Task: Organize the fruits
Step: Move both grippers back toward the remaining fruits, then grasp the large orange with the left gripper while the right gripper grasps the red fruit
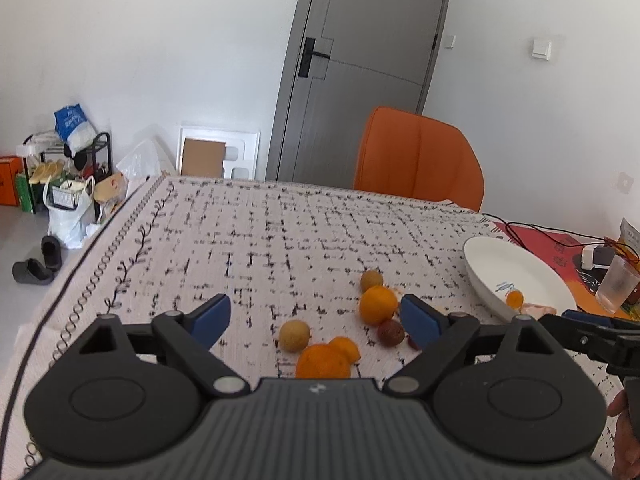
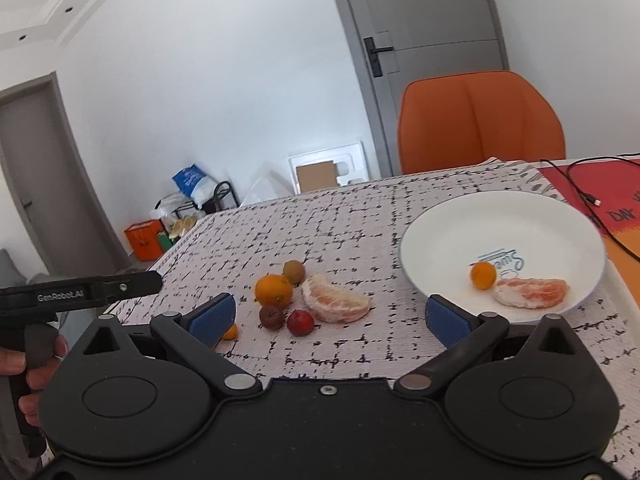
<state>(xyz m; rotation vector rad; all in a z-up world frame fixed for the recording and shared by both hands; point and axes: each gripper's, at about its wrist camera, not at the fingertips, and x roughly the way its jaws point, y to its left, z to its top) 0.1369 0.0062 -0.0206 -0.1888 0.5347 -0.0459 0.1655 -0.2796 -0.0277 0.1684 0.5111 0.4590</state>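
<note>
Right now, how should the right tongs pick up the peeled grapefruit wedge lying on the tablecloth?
Grip the peeled pale-pink grapefruit wedge across its thick middle, coming from above. It lies flat like a crescent, so pads on its curved back and inner edge fit; the open right tongs would need gentle pressure.

This is a home: a table [image 1: 248, 240] with a cloth, an orange chair [image 1: 420, 156], a door [image 1: 360, 40], and slippers [image 1: 38, 264] on the floor.

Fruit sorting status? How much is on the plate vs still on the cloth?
Done: a small orange and a peeled segment lie on the white plate. In hand: nothing; left gripper and right gripper both open. Left: an orange, another segment and several small fruits remain on the tablecloth.
</note>
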